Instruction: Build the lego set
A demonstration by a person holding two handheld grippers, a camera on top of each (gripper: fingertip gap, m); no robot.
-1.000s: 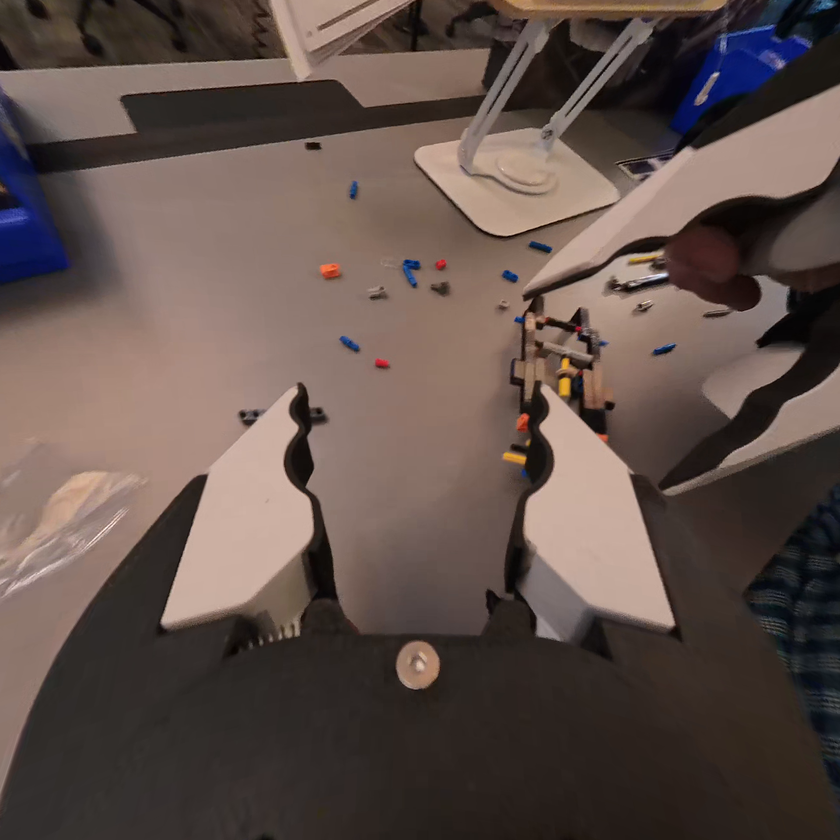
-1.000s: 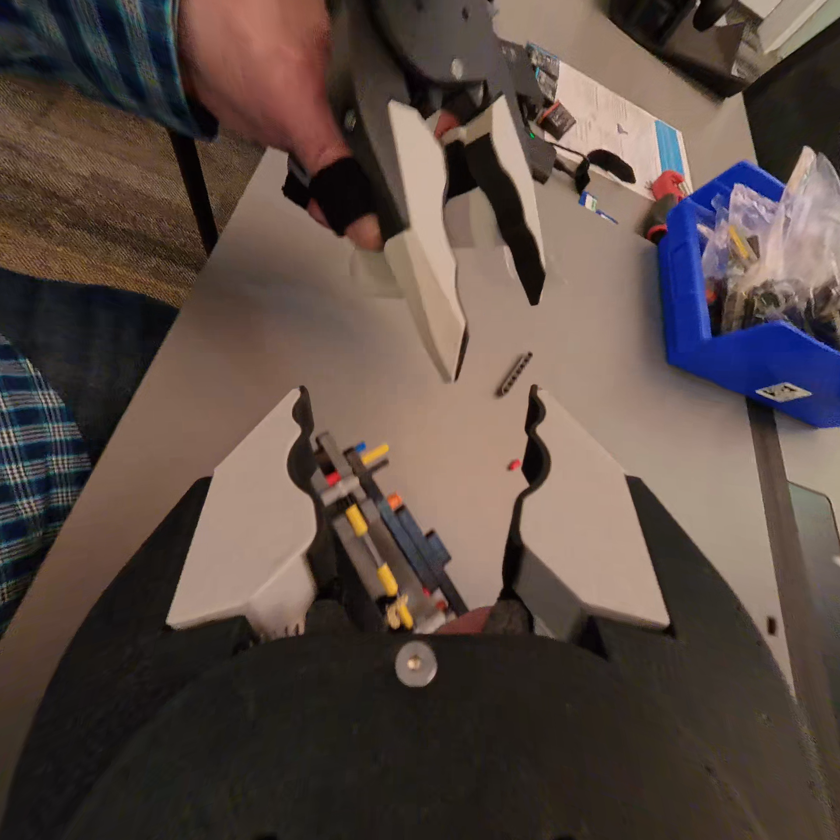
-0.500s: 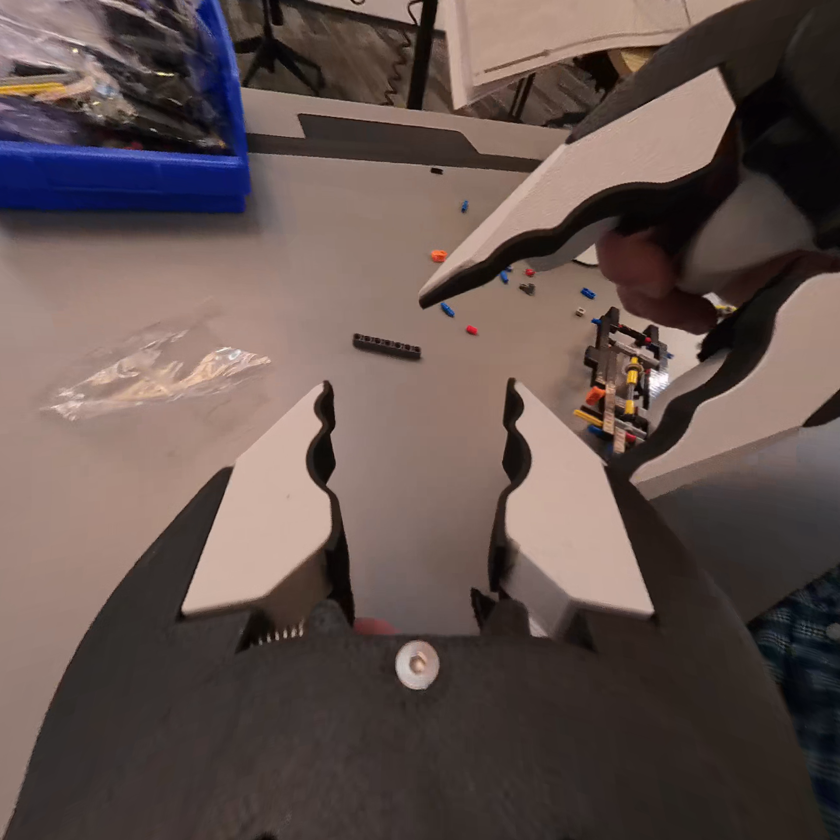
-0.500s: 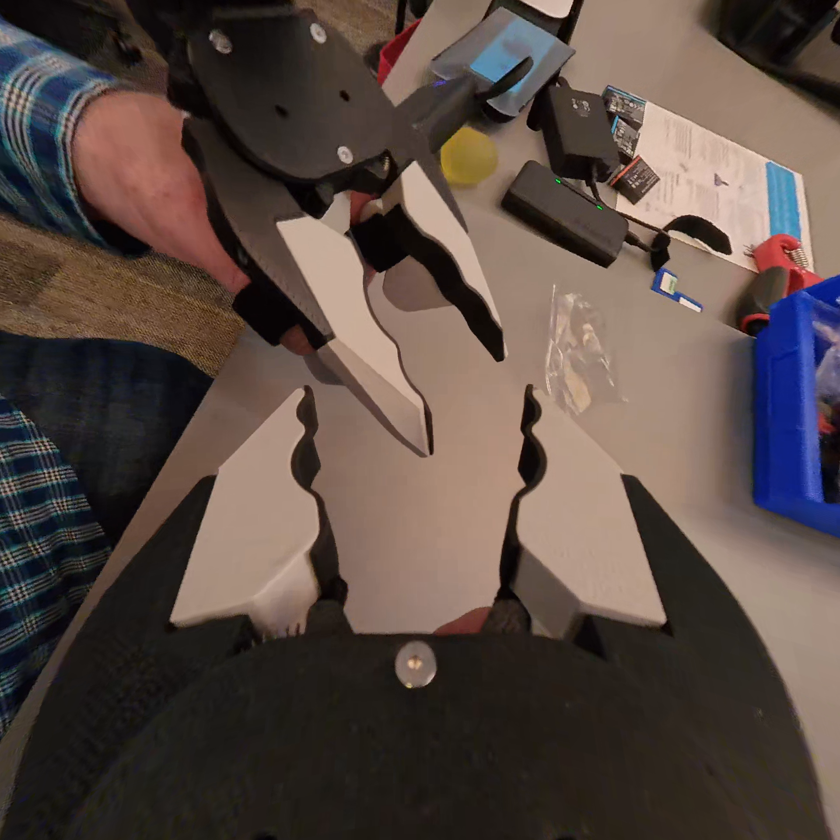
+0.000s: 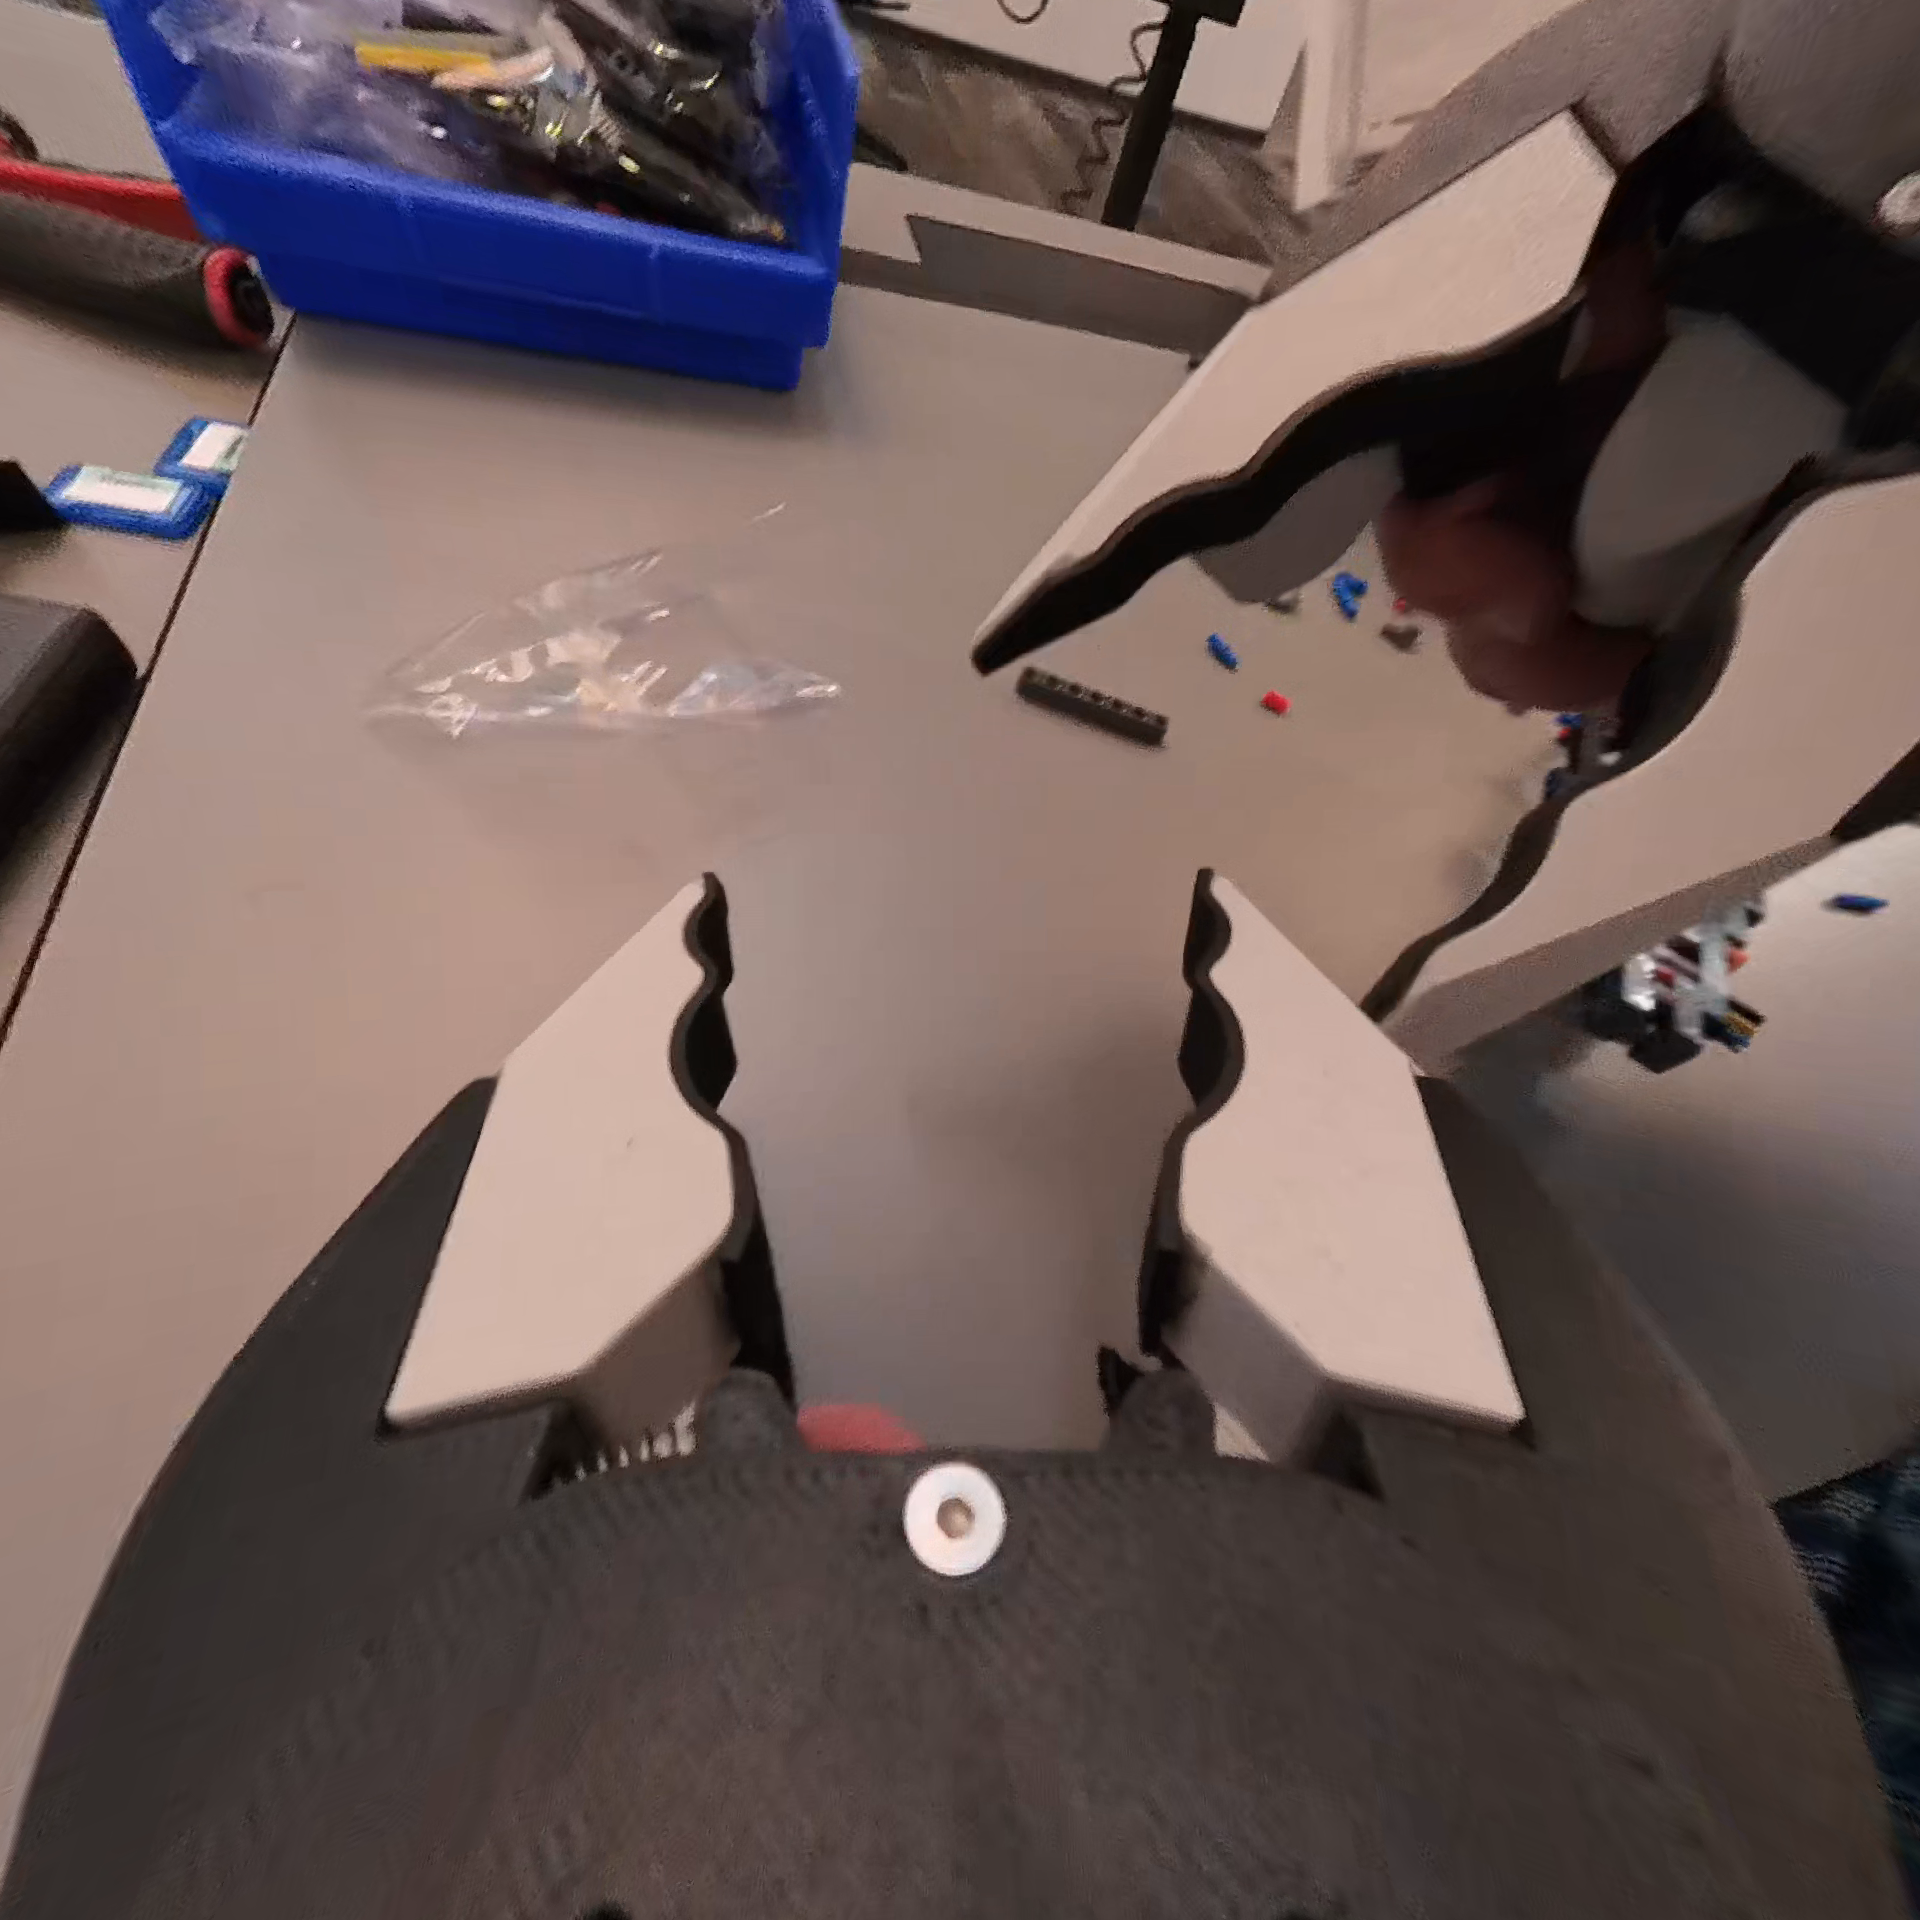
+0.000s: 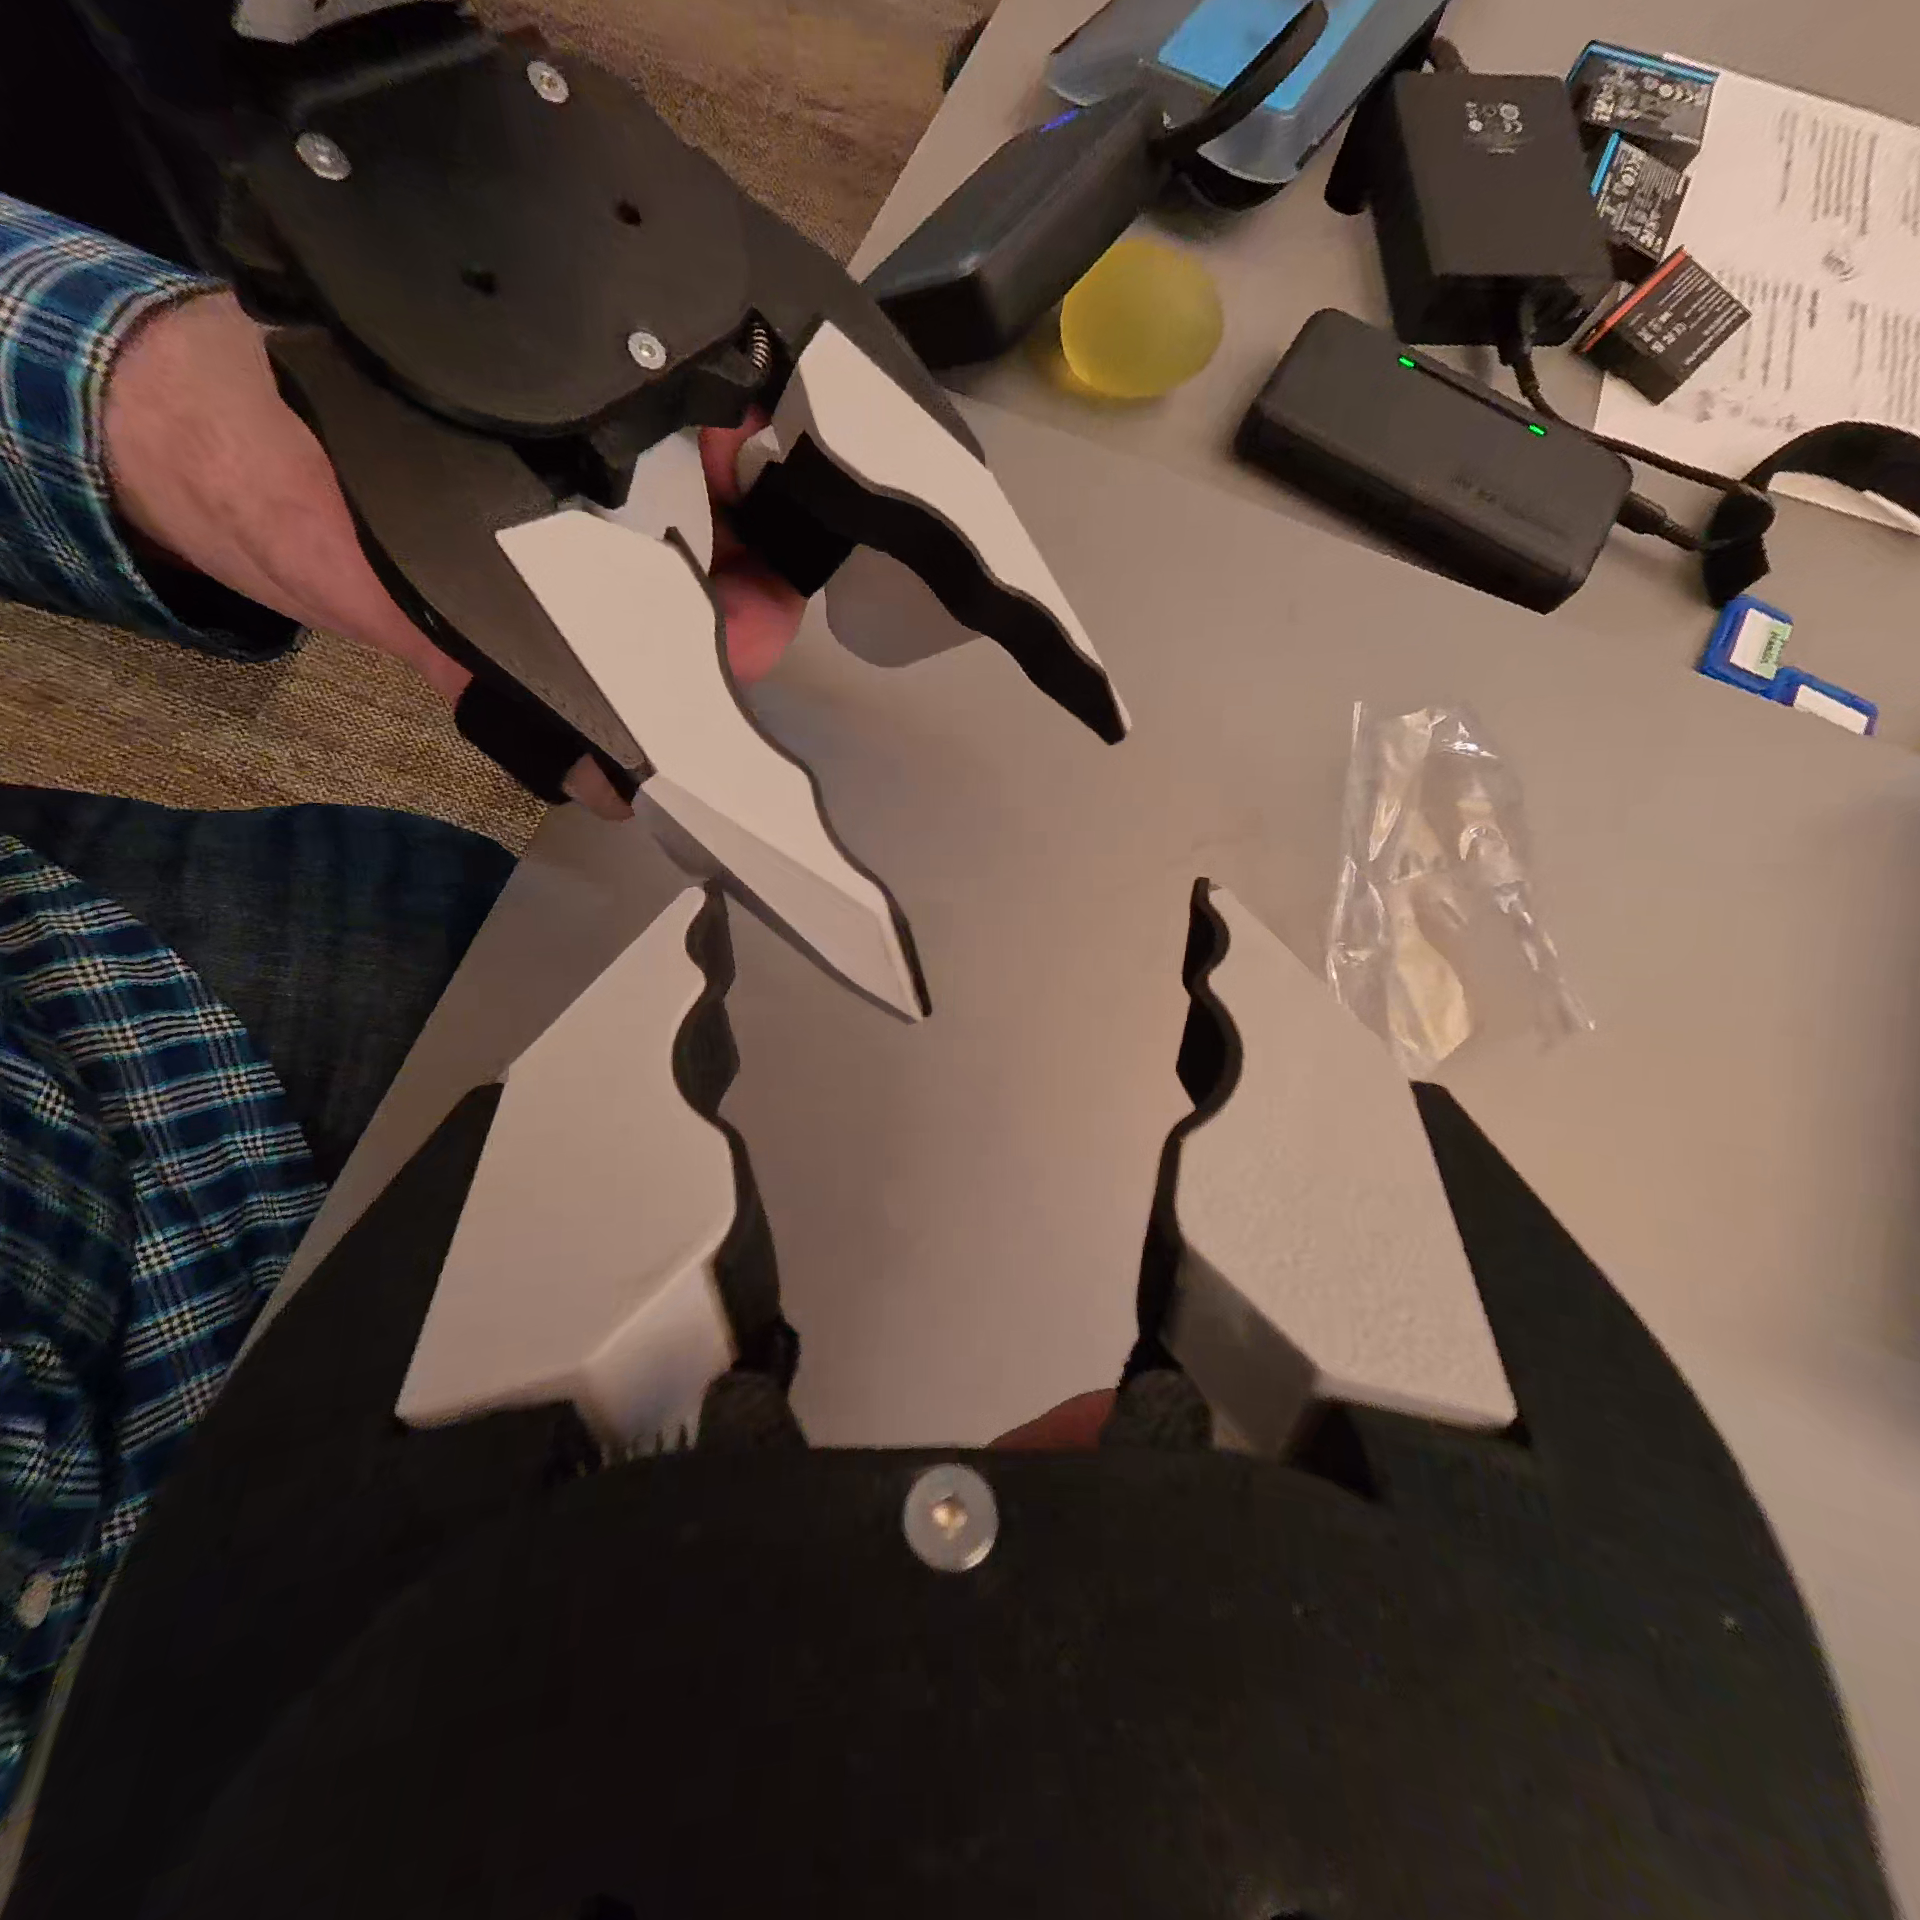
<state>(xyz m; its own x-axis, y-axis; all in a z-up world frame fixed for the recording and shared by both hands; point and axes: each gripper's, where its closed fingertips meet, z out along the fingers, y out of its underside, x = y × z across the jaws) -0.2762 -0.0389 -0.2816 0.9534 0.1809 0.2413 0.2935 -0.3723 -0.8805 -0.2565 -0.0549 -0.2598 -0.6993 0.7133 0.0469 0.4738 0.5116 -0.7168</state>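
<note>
My left gripper (image 5: 954,894) is open and empty above the grey table. My right gripper (image 6: 954,894) is open and empty too. In the left wrist view the right gripper (image 5: 1174,831) reaches in from the upper right, open. A black lego beam (image 5: 1091,707) lies on the table just below its upper fingertip. The part-built lego model (image 5: 1683,997) shows at the right, half hidden behind the right gripper's lower finger. Small blue and red pins (image 5: 1247,675) lie scattered beyond the beam. In the right wrist view the left gripper (image 6: 1023,873) hangs open at the upper left, held by a hand.
A blue bin (image 5: 499,239) full of bagged lego parts stands at the back left. A clear plastic bag (image 5: 603,665) lies on the table and shows in the right wrist view (image 6: 1444,894). Black chargers (image 6: 1434,457), a yellow ball (image 6: 1138,317) and papers (image 6: 1829,229) lie beyond. My two grippers' fingertips are within a few centimetres of each other. From the left gripper's tips to the yellow ball (image 6: 1138,317) is close to 20 cm.
Both grippers have swung left, away from the lego model, which has left the right wrist view. The blue bin and clear bag have come into the left view. Both stay open.
</note>
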